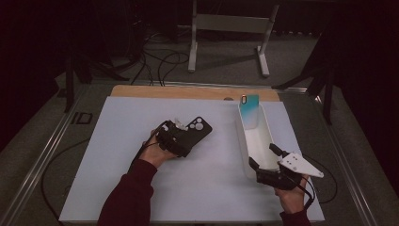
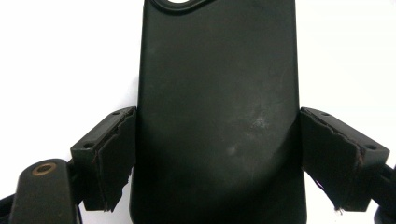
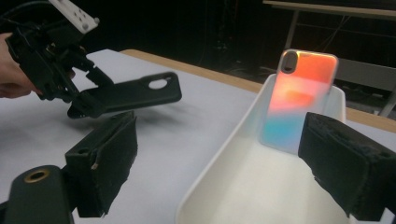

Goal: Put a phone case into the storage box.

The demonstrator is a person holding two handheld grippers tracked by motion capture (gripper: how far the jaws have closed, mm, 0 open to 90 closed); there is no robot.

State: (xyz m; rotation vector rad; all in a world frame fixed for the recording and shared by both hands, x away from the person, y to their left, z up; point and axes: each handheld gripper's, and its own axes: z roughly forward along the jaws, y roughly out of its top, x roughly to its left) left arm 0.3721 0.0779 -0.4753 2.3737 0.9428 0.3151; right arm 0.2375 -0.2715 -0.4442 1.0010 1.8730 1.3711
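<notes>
Looking matt and faintly scuffed, like soft plastic: the black phone case (image 2: 217,116). Shining glossy with an orange-to-teal iridescent sheen: the second phone case (image 3: 299,98). Appearing as smooth white plastic: the long tray (image 3: 224,154). Showing rough, frayed black padding along the inner faces of the right tongs (image 3: 224,163). Reading as matt white sheet over bare wood at the far edge: the tabletop (image 1: 141,188).

Place: lab or recording studio
Signs: dark surroundings, loose floor cables (image 1: 160,59), metal stand legs (image 1: 228,42), white-topped table (image 1: 188,188)
</notes>
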